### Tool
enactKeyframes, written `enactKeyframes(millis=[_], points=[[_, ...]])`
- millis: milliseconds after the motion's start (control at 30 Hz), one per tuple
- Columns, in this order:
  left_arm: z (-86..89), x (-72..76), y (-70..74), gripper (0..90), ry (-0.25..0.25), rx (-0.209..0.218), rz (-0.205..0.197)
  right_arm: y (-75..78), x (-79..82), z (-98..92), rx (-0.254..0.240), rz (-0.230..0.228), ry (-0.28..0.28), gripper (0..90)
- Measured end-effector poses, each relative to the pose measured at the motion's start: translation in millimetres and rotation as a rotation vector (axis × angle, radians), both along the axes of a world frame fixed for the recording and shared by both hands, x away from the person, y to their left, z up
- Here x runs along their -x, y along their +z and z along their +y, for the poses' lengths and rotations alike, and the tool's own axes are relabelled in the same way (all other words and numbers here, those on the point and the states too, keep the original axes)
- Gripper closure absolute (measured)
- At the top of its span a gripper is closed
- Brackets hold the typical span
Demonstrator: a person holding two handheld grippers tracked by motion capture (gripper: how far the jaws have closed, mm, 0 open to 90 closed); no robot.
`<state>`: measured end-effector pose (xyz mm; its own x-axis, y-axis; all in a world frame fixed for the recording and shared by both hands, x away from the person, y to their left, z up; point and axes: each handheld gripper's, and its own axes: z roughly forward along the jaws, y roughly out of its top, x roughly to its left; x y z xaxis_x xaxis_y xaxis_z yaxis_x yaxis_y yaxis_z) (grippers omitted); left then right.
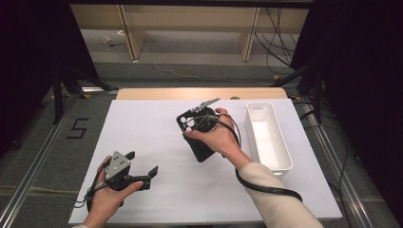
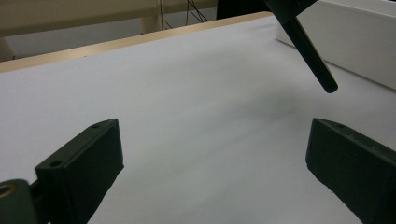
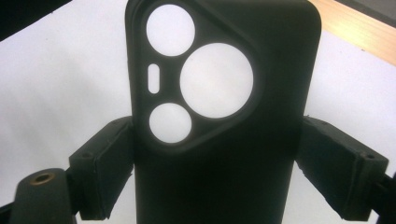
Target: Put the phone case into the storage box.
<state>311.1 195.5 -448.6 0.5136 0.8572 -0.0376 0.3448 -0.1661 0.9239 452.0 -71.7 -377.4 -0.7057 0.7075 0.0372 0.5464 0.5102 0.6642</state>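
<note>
The right hand-held gripper (image 3: 217,163) clamps the phone case (image 3: 219,116) by its sides, likely to carry it to the bin (image 1: 268,137); the left hand-held gripper (image 2: 215,158) waits with jaws apart, holding nothing

L gripper (image 1: 142,166) sits low at 7 o'clock, jaws wide apart, pointing toward 2 o'clock. R gripper (image 1: 199,126) near centre, jaws clamped either side of a phone case (image 3: 219,116), forearm entering from 5 o'clock.

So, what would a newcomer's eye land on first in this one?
The black phone case with its round camera cut-outs, gripped across its width by the right gripper above the middle of the white sheet. Next, the long white bin at the sheet's right edge. The left gripper rests near the front left, jaws open with nothing between them.
</note>
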Motion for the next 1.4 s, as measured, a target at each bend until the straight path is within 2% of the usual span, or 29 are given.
enactKeyframes(millis=[100,267,800,1400], points=[[0.3,-0.2,0.1,3.5,-0.004,-0.004,-0.004,1.2,0.7,-2.8,-0.006,-0.007,-0.005,15.8],[-0.9,0.9,-0.3,3.5,-0.004,0.015,0.012,1.8,3.0,-7.8,-0.02,-0.02,-0.012,15.7],[-0.6,0.6,-0.5,3.4,0.005,0.013,0.012,-0.7,9.4,-33.0,-0.071,-0.065,-0.047,15.8],[-1.4,1.1,-0.2,3.4,0.008,0.009,0.011,8.6,18.4,-57.9,-0.131,-0.119,-0.083,15.8]])
